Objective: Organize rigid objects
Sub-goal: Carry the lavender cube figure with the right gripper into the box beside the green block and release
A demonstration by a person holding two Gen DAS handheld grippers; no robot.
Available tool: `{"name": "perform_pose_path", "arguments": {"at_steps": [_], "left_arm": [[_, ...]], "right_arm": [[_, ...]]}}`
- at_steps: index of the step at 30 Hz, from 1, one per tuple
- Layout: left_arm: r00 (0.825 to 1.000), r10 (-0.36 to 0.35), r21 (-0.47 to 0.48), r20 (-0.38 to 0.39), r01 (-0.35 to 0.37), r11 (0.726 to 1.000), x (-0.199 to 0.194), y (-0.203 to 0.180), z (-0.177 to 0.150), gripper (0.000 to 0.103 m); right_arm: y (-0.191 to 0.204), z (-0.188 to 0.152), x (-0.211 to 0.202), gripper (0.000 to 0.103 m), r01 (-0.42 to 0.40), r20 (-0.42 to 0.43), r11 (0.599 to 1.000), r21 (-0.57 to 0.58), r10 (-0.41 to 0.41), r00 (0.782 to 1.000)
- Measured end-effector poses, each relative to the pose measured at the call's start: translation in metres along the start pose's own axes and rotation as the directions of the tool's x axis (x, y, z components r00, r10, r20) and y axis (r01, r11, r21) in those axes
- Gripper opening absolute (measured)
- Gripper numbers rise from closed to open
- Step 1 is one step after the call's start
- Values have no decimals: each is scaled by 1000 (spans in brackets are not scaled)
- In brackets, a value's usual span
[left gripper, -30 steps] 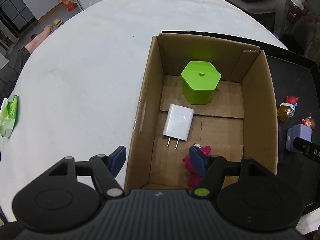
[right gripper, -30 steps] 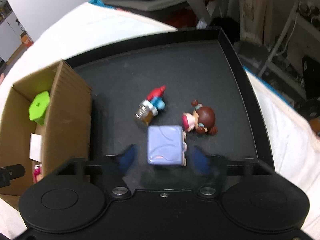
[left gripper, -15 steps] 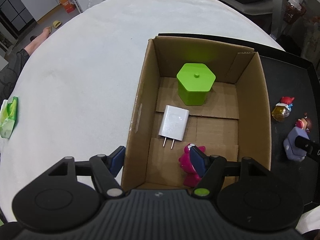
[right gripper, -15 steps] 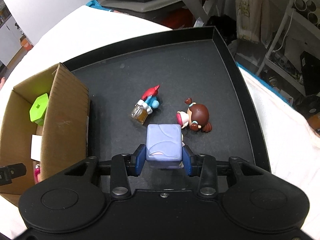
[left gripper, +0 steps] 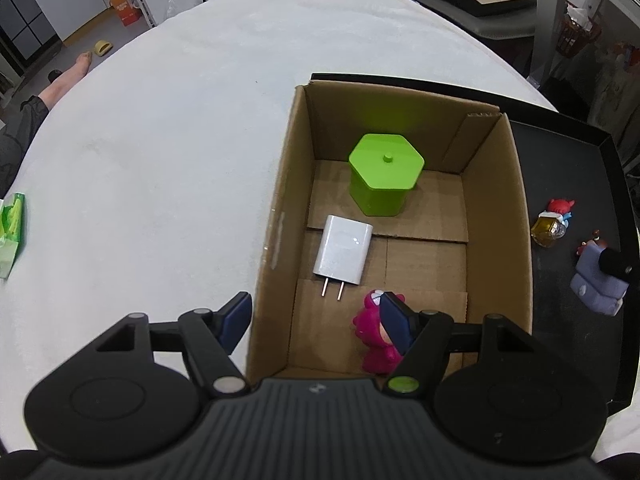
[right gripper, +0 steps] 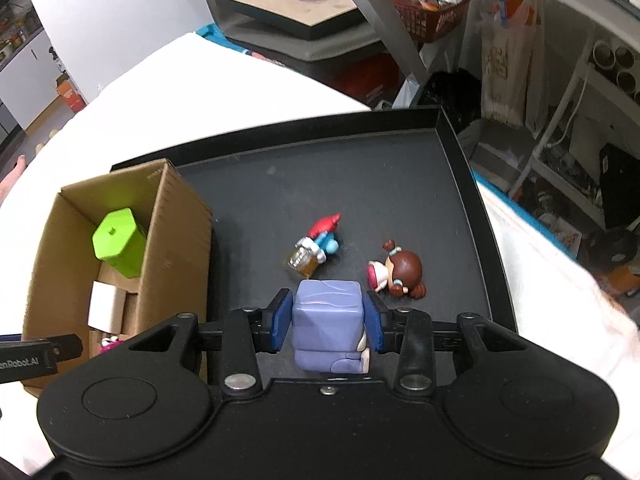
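My right gripper (right gripper: 327, 318) is shut on a lavender block figure (right gripper: 328, 312), holding it just above the black tray (right gripper: 460, 148). On the tray lie a red-capped figure with an amber bottle (right gripper: 314, 242) and a brown-haired doll (right gripper: 398, 270). The cardboard box (left gripper: 276, 216) holds a green hexagonal container (left gripper: 384, 178), a white charger (left gripper: 343, 249) and a pink figure (left gripper: 374, 332). My left gripper (left gripper: 316, 322) hangs open over the box's near left corner, nothing between its fingers. The lavender figure (left gripper: 598, 276) also shows at the left wrist view's right edge.
The box and tray sit on a white cloth-covered table (left gripper: 160, 160). A green packet (left gripper: 10, 232) lies at the table's left edge. A person's bare foot (left gripper: 82, 65) rests on the floor beyond. Shelves and a red basket (right gripper: 432, 8) stand behind the tray.
My right gripper closed around the lavender block figure and lifted it slightly off the tray. The left gripper stayed open over the box, almost still.
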State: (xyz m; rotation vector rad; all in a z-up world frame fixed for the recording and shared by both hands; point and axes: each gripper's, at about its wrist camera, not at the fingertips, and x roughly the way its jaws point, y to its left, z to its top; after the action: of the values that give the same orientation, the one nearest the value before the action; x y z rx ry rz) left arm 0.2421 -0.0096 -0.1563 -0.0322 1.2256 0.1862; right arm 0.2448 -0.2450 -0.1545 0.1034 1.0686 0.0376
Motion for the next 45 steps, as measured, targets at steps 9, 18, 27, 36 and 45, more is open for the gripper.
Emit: {"name": "perform_pose_path", "arguments": {"at_steps": [9, 18, 27, 36, 45], "left_arm": [[999, 26, -29, 43, -24, 999, -1, 17, 2, 65], [998, -28, -64, 56, 31, 997, 1, 30, 5, 43], [996, -78, -96, 40, 82, 992, 11, 44, 8, 15], [990, -135, -80, 50, 139, 987, 12, 51, 5, 9], [985, -167, -104, 36, 169, 980, 13, 57, 7, 10]], "right_arm": [[14, 17, -24, 38, -6, 50, 1000, -21, 7, 999], [41, 32, -49, 38, -36, 94, 998, -49, 40, 995], [75, 45, -56, 38, -44, 115, 993, -105, 56, 992], [115, 52, -52, 38, -85, 88, 987, -137, 98, 991], [145, 54, -33, 38, -81, 60, 983, -165, 92, 994]]}}
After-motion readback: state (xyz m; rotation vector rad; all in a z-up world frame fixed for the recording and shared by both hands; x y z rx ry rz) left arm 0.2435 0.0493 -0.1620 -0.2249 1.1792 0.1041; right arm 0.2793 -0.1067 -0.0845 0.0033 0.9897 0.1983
